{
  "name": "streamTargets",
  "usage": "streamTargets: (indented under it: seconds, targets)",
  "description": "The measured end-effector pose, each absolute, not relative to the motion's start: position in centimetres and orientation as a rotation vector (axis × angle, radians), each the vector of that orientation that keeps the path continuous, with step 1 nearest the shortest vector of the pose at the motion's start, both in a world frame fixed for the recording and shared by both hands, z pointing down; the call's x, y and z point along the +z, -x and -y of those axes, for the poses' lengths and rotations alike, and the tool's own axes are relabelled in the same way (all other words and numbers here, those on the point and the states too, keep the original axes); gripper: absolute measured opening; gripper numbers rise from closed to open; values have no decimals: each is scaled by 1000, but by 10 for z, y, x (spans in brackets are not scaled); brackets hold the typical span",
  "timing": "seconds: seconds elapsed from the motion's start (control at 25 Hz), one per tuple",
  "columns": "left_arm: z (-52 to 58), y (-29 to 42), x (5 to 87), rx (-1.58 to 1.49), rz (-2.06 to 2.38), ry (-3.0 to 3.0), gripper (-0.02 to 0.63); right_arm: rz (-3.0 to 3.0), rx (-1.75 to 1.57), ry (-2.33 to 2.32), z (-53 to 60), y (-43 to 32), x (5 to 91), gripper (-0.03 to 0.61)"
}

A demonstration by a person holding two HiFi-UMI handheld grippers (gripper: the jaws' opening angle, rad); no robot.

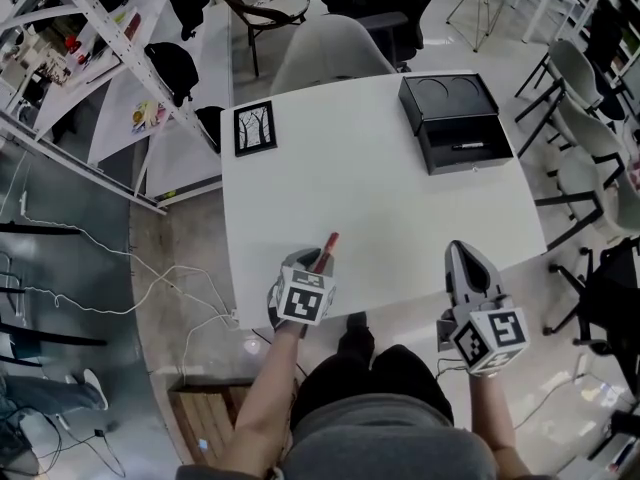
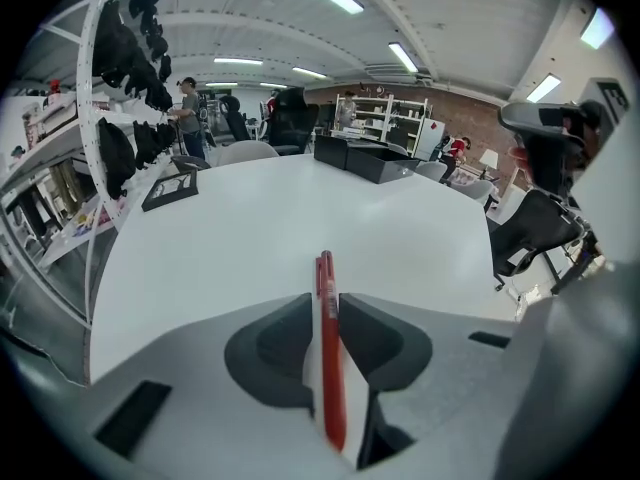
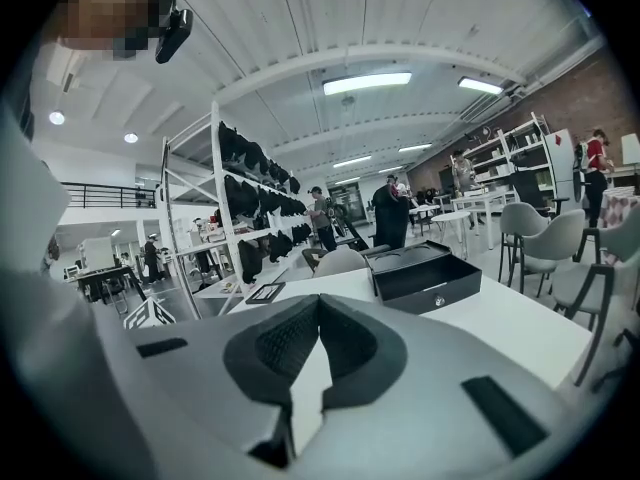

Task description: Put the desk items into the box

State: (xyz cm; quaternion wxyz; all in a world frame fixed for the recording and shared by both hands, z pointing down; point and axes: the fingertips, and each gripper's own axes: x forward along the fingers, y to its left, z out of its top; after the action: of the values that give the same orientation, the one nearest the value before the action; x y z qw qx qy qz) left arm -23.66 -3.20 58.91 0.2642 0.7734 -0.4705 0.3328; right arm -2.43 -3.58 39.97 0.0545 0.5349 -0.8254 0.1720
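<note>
My left claw point(image 2: 325, 308) grips the one red pen point(image 2: 328, 368) over the bench point(image 1: 370, 188), well short of the one black box point(image 1: 455, 123). My right claw point(image 3: 318, 313) is closed on nothing. One frame point(image 1: 254, 128) lies left of the box.

Red pen point(image 2: 327, 348) — slim, clip end forward — clamped between the left gripper's point(image 2: 322, 306) jaws near the white table's point(image 1: 380, 198) front edge. Black box point(image 1: 457, 121) sits open at the far right corner — framed tree picture point(image 1: 255, 128) lies flat far left.

A grey chair point(image 1: 330, 53) stands behind the white table point(image 1: 380, 198) — white cables point(image 1: 130, 258) trail across the floor.
</note>
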Motion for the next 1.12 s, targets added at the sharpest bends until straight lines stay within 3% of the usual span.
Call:
streamTargets:
  seconds: [0.56,1.12]
  targets:
    - [32,234,586,958,1292,-2119,52,2506,562,-1653,37,19,401,5]
    - [78,208,505,818,1333,-2308,52,2480,567,-1764,36,-4,394,5]
